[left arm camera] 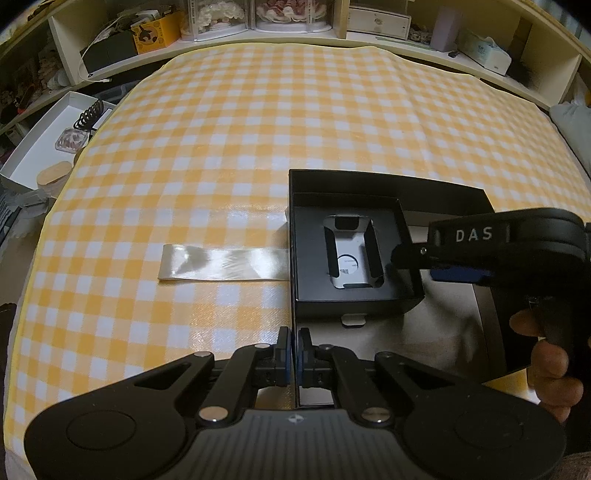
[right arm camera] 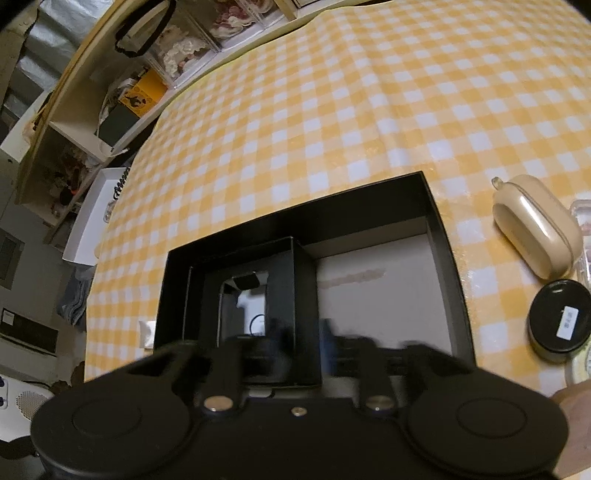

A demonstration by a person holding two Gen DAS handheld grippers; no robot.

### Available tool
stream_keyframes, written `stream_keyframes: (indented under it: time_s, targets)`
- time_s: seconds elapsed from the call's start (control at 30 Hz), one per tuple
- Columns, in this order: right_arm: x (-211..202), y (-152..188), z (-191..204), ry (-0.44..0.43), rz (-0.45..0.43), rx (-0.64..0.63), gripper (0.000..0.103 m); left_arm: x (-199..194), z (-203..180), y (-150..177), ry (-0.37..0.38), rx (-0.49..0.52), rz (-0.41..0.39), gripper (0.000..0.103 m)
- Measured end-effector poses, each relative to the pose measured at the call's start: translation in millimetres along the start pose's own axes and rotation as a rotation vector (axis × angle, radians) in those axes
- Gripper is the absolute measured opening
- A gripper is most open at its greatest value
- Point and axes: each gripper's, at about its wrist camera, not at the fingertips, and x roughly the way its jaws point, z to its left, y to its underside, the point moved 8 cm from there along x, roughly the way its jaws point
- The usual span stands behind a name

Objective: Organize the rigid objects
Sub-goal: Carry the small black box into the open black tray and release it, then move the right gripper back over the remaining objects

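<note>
A small black box (left arm camera: pixel 354 254) holding a white device (left arm camera: pixel 352 254) is sitting inside a larger black tray (left arm camera: pixel 388 182), tucked into the tray's corner. The right gripper (right arm camera: pixel 299 343) is reaching down over it, its jaws straddling the small box's right-hand wall, one finger inside the box and the other outside on the tray's pale floor; that view is blurred, so whether the jaws are actually pinching the wall or merely spread around it cannot be told. The left gripper (left arm camera: pixel 294 354) is holding the tray's near left wall, its jaws pressed together on the thin black edge, with the small box lying just ahead of them and slightly right. A clear plastic strip (left arm camera: pixel 221 264) is lying flat on the worktop (left arm camera: pixel 258 129) ahead and to the left of the left jaws, its end touching the tray's outer side. Well to the right of the right jaws, a beige case (right arm camera: pixel 532 229) and a round black tin (right arm camera: pixel 557 317) with a white label are resting on the yellow checked cloth, apart from the tray. Shelves (left arm camera: pixel 221 22) full of small goods are lining the worktop's far edge.
</note>
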Motion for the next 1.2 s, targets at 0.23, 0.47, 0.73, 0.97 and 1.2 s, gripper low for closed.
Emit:
stream_keyframes:
  time_s: [0.23,0.47,0.73,0.97,1.2]
  targets:
    - [-28.1,-6.0,4.7,-0.057,-0.035,-0.062,0.054,0.0,0.1,0.8,0.002,-0.001,0.002,0.003]
    - [-66.2,-8.2,1.5,-0.107,-0.057,-0.088,0.064,-0.1,0.2,1.1,0.002,-0.003,0.004,0.003]
    - [-106.2,1.2,0.2,-0.087,-0.111,-0.178,0.095,-0.9,0.6,2.8,0.000,-0.001,0.004,0.003]
    - [-135.6,7.7,-2.0,-0.057,-0.182,-0.244,0.102,-1.0,0.4,3.0,-0.001,0.000,0.004,0.003]
    - [-164.7,7.7,-11.4,-0.027,-0.258,-0.273,0.103,-1.1,0.1,3.0,-0.002,0.001,0.004,0.003]
